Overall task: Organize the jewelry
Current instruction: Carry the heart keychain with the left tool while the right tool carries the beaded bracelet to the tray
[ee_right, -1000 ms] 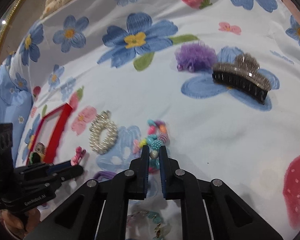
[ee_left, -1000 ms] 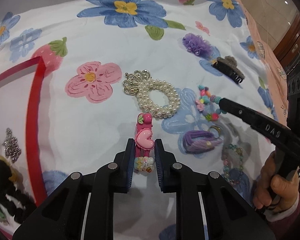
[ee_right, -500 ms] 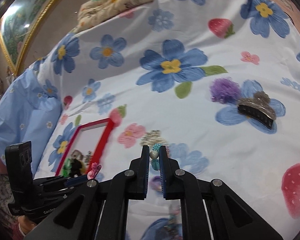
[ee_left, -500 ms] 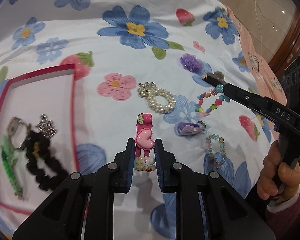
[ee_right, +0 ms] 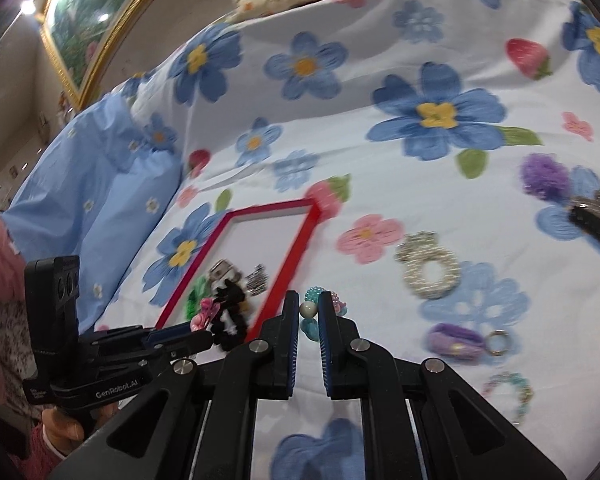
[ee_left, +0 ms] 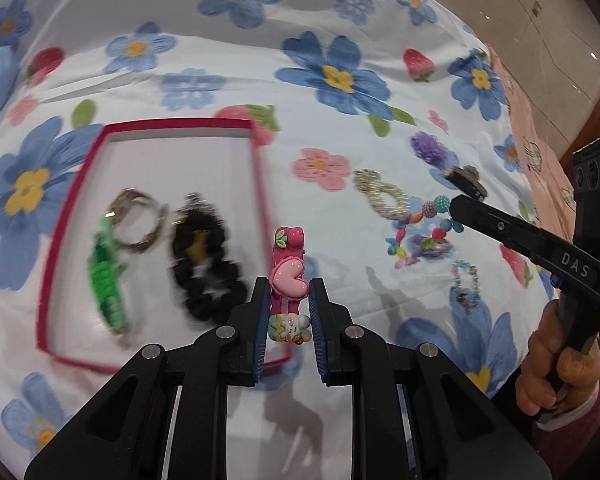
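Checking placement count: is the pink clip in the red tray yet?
Not yet. The pink clip is clamped in the left gripper, held above the red tray's near right edge.

The far half of the tray point(ee_left: 256, 184) is bare; a black scrunchie point(ee_left: 204, 264) and green band point(ee_left: 108, 280) crowd its near half.

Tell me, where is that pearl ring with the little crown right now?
The pearl scrunchie lies on the flowered bedspread, right of the red tray, beside the pink flower print and just left of the bead bracelet held by the right gripper.
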